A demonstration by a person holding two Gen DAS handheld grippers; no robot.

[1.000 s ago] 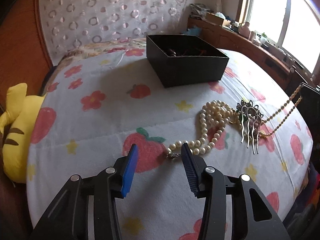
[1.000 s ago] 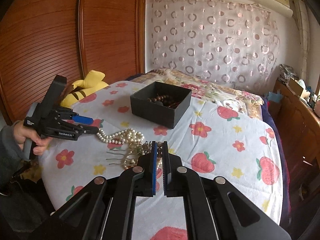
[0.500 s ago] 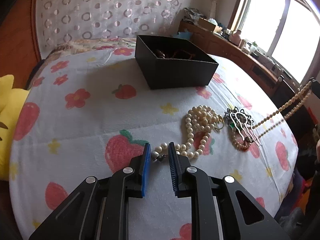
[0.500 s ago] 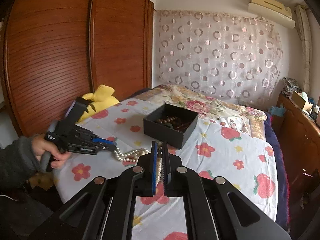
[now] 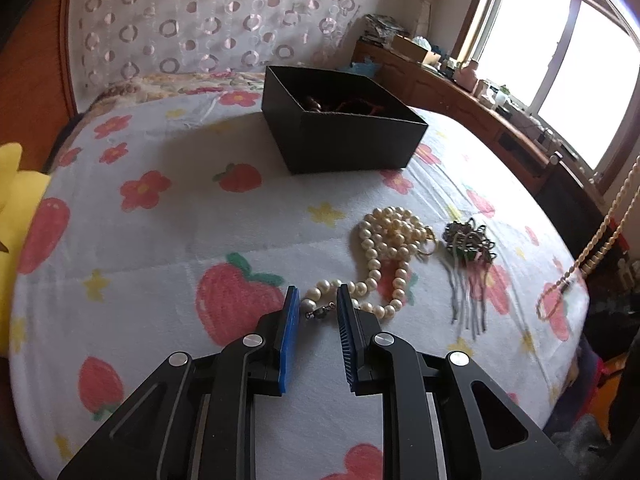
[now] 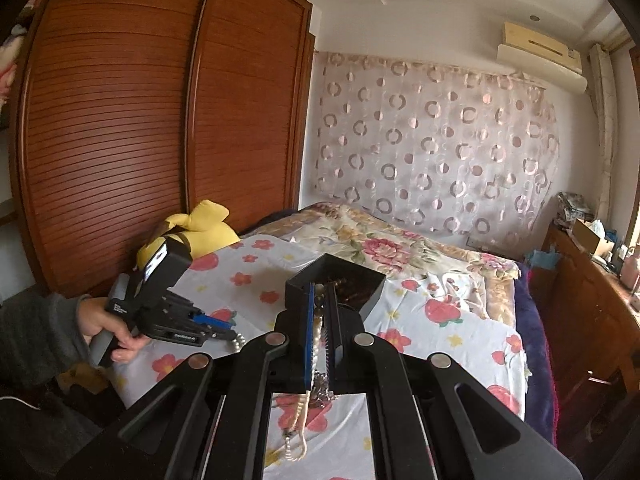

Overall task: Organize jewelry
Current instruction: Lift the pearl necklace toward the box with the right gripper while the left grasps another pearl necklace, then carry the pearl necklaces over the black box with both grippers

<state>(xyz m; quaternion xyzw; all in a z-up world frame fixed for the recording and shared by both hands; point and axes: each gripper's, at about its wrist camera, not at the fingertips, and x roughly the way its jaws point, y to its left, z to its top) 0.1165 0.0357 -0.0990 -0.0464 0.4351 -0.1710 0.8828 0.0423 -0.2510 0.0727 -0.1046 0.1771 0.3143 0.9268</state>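
A white pearl necklace [image 5: 392, 236] lies bunched on the strawberry-print bedspread [image 5: 160, 240]. Its clasp end sits between the blue pads of my left gripper [image 5: 318, 294], which is narrowed on it low over the bed. From the right wrist view the left gripper [image 6: 230, 330] points at the pearls. My right gripper [image 6: 320, 292] is shut on a thin cream bead necklace [image 6: 298, 420] that hangs below it and trails up from the bed [image 5: 600, 236]. An ornate metal hair comb [image 5: 468, 240] lies beside the pearls. The black box [image 5: 352, 148] stands behind with dark beads inside.
A yellow plush toy [image 6: 200, 228] lies at the bed's left edge by the wooden wardrobe [image 6: 120, 140]. A wooden sideboard [image 5: 460, 100] with clutter runs under the window on the right. A person's hand and grey sleeve [image 6: 92, 320] hold the left gripper.
The left jaws closed from wide apart onto the pearl necklace's clasp end. The right gripper rose, lifting the thin bead necklace higher off the bed and away from the comb.
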